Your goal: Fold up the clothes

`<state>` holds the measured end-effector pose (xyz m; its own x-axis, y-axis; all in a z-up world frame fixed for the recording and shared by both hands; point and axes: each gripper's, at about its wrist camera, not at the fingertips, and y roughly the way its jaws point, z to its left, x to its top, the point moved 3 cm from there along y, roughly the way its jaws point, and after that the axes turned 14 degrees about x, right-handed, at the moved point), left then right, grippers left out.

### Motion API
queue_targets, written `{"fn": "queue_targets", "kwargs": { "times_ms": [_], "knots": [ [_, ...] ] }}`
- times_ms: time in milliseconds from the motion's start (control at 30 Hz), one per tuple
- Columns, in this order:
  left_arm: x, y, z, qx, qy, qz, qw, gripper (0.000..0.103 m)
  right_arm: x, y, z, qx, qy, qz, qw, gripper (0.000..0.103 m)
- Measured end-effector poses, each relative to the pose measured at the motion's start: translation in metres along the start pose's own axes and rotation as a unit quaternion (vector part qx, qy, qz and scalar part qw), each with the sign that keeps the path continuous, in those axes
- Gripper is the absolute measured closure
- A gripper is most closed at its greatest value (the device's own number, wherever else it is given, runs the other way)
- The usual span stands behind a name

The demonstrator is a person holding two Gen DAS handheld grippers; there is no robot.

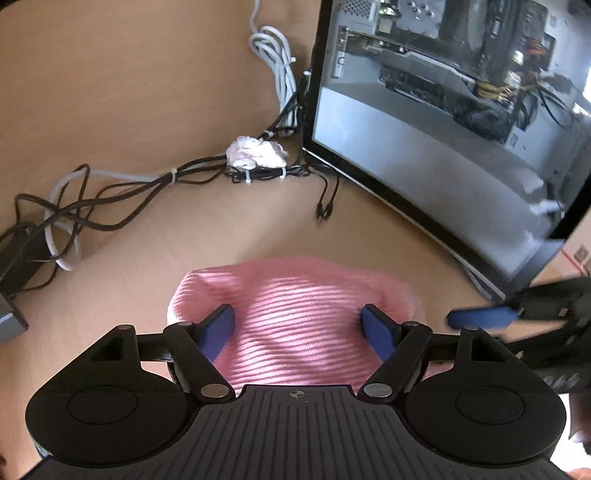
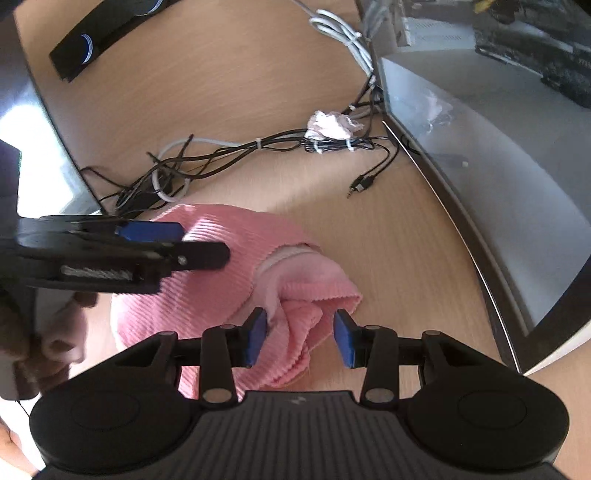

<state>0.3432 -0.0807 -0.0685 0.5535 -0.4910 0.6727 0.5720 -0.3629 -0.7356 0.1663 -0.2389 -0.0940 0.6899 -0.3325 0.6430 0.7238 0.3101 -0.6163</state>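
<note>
A pink ribbed garment (image 1: 299,314) lies bunched on the wooden desk (image 1: 129,92). My left gripper (image 1: 299,325) is open, its blue pads (image 1: 218,332) spread wide over the garment's middle. In the right wrist view the garment (image 2: 229,258) shows a white inner collar and a folded corner. My right gripper (image 2: 301,332) is open, its pads either side of that folded corner. The left gripper (image 2: 184,240) shows from the side at left in the right wrist view; the right gripper's blue finger (image 1: 480,317) shows at right in the left wrist view.
A glass-sided computer case (image 1: 461,110) stands at the right. Tangled black and white cables (image 1: 110,199) and a crumpled white tissue (image 1: 255,151) lie behind the garment. A black bar (image 2: 103,33) lies at the far left of the desk.
</note>
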Motion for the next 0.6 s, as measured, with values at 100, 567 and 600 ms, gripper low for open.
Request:
{"fn": "queue_targets", "kwargs": {
  "times_ms": [100,567,600],
  "knots": [
    [-0.002,-0.010,0.012,0.026,-0.013,-0.009,0.9996,0.022,-0.001,-0.010,0.010,0.001,-0.049,-0.001,0.999,0.063],
    [-0.052,-0.064,-0.015,0.010,0.026,-0.012,0.9995,0.010,0.019,0.055,0.034,0.051,-0.139,0.043,0.988,0.077],
    [-0.059,-0.067,-0.012,0.016,0.028,-0.008,0.9995,0.010,0.014,0.053,0.038,0.082,-0.134,0.055,0.986,0.078]
  ]
}}
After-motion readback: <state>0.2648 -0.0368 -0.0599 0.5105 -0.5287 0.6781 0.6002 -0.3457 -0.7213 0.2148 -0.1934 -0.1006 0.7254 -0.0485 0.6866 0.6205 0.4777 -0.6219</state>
